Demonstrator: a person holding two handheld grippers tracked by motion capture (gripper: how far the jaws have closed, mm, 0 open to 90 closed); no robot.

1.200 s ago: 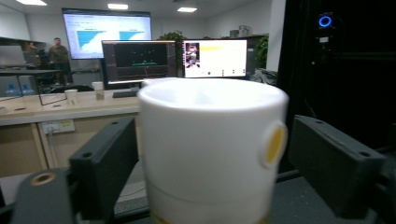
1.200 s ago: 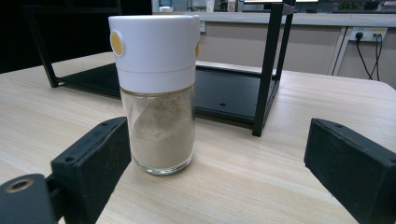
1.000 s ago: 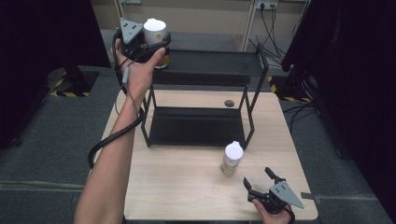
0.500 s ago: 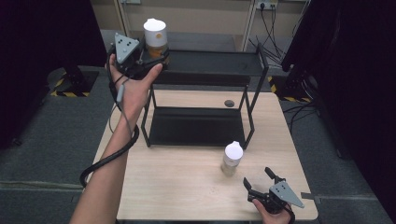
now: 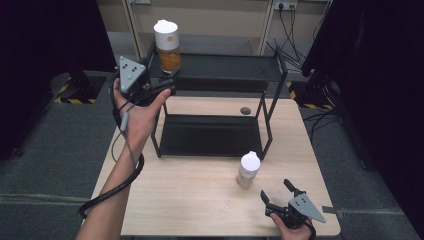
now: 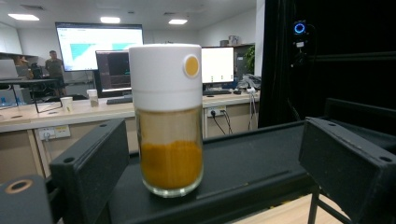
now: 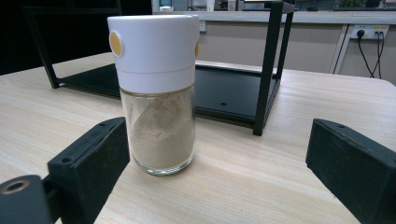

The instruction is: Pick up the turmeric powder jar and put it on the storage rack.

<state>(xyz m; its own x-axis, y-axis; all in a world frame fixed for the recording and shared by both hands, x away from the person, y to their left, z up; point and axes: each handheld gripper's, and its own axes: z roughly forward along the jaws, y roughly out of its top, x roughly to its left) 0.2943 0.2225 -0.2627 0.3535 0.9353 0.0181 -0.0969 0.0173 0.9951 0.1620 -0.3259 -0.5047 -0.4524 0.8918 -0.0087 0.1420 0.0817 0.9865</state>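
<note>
The left tongs (image 5: 167, 90) have backed away from the orange-powder jar (image 5: 167, 46) and dropped a little; a moment ago they were up around it. Now the jar stands alone on the top shelf of the black rack (image 5: 225, 67), near its left end, and the tongs gape open in front of it, so that placement looks finished. The glass jar under its white cap is roughly a third full of orange powder. The right tongs (image 5: 279, 192) wait open near the front edge of the surface (image 5: 190, 190), facing the pale-powder jar (image 5: 248, 170), which stands before the rack, more than half full, likely next to go.
</note>
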